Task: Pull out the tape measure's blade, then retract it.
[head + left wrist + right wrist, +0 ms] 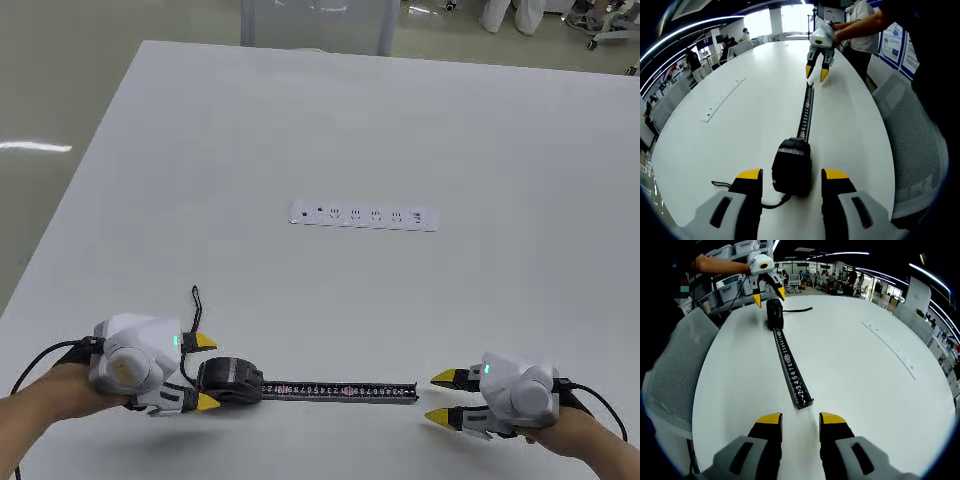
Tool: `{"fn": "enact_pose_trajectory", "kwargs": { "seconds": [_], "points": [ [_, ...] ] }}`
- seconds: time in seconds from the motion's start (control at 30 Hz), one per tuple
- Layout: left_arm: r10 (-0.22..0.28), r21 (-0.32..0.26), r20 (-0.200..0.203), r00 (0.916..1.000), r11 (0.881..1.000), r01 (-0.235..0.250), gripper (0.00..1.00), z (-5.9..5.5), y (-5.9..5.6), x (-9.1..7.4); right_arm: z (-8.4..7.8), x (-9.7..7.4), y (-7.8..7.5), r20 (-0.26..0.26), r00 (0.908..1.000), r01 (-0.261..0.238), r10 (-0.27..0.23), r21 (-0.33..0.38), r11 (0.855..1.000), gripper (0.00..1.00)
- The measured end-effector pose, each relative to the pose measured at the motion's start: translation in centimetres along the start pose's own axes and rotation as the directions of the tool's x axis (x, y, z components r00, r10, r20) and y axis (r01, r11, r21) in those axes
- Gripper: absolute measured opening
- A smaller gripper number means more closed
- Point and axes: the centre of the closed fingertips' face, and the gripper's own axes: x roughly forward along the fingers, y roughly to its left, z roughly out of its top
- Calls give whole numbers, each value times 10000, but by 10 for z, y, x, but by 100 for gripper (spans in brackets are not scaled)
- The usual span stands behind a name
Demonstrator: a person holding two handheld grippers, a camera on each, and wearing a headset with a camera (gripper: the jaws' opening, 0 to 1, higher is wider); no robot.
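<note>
A black tape measure case (pixel 230 380) lies on the white table (pixel 330 130) near its front edge. Its blade (pixel 340 391) is drawn out to the right and lies flat on the top. My left gripper (pixel 206 372) is open with its yellow-tipped fingers either side of the case's rear; in the left gripper view a gap shows between the case (pixel 791 165) and each finger. My right gripper (pixel 438 397) is open just beyond the blade's end hook (pixel 805 402), with nothing between its fingers. The case's black strap (pixel 195 300) trails behind the left gripper.
A white power strip (pixel 363 215) is set flat in the middle of the table. A grey mesh chair (pixel 920 150) stands at the table's near edge. A frosted panel (pixel 318 25) stands beyond the far edge. People sit at desks in the background.
</note>
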Motion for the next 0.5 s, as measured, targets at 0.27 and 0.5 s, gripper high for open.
{"fn": "enact_pose_trajectory", "kwargs": {
  "seconds": [0.27, 0.5],
  "points": [
    [316, -711, 205, 9993, 9970, -301, 49, -7, -11, -7, 1, -11, 5, 164, 9989, 426, -436, 561, 9975, 32],
    [752, -1405, 387, 9964, 9877, -691, 54, -10, -23, -13, 0, -21, 13, 299, 9958, 825, -861, 1051, 9910, 39]
  ]
}}
